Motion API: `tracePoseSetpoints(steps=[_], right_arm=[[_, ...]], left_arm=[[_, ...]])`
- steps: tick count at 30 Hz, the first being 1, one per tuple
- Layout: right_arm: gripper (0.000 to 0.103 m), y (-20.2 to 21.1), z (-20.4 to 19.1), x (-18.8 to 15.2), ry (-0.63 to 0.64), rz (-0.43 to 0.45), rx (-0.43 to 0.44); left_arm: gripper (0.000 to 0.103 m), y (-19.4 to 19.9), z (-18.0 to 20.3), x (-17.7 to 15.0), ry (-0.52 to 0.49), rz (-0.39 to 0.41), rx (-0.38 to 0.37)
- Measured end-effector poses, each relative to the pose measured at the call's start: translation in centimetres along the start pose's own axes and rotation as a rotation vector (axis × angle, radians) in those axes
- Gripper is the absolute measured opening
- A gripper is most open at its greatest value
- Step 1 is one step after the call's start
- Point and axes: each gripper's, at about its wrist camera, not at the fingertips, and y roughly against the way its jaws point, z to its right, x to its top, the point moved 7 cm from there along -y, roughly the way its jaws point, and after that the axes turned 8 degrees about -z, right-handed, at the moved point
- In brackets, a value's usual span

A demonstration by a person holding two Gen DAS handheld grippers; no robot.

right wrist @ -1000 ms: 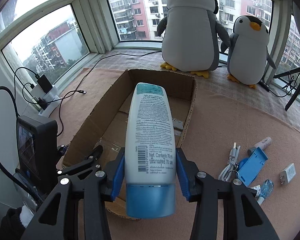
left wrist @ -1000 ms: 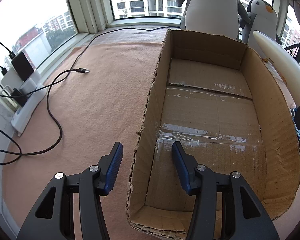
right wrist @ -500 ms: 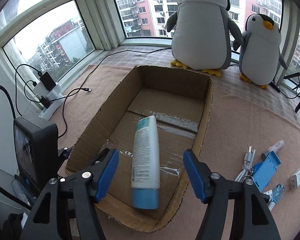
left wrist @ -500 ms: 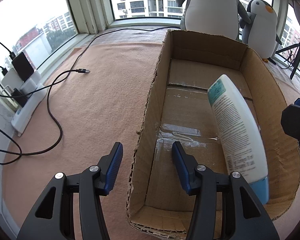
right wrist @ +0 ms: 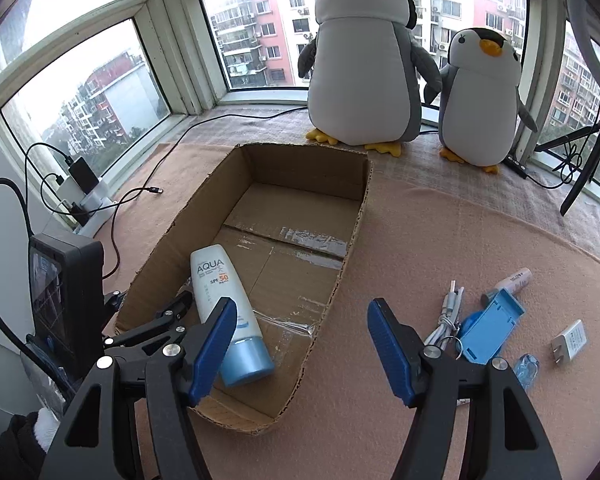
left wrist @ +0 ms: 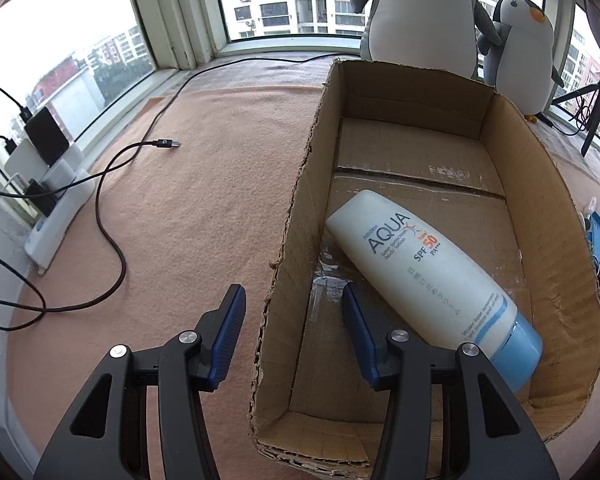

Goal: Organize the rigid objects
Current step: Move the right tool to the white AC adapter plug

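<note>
Right gripper (right wrist: 302, 344) jaws wide open, nothing between them. Tube (right wrist: 228, 312) lies flat on the floor of the box (right wrist: 356, 216), label up, blue cap toward the near end. In the right wrist view the tube sits just left of and beyond the left blue pad, outside the jaw gap. The gap itself frames the box's right wall and the bare mat.

Left gripper (left wrist: 292, 330) jaws also open, empty, straddling the box's left wall (left wrist: 296, 216): one pad outside over the mat, one inside the box. Tube (left wrist: 428, 268) lies diagonally just right of the inner pad, beside it, not between the jaws. Can't tell if the pad touches it.

On the mat right of the box: cable (right wrist: 448, 312), blue case (right wrist: 488, 330), small tube (right wrist: 512, 282), plug (right wrist: 570, 342), well apart from the tube.
</note>
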Motion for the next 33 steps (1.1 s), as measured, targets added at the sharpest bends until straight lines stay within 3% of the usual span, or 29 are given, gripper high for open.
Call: tracePoseSetpoints(steps=[11,27,33], right_arm=[[0.064,2.4,7.6,-2.9,-0.054,0.009,-0.093],[0.065,5.4,22.4,-8.2,-0.316,0.0,-0.247],[0.068,4.3,26.3,-9.0,-0.43,-0.032,-0.244]], left_arm=[[0.049,0.0,0.0,0.0,-0.009,0.002,0.003],[0.048,0.0,0.2,0.0,-0.021,0.003,0.032],[0.048,0.0,0.2,0.1,-0.02,0.002,0.037]])
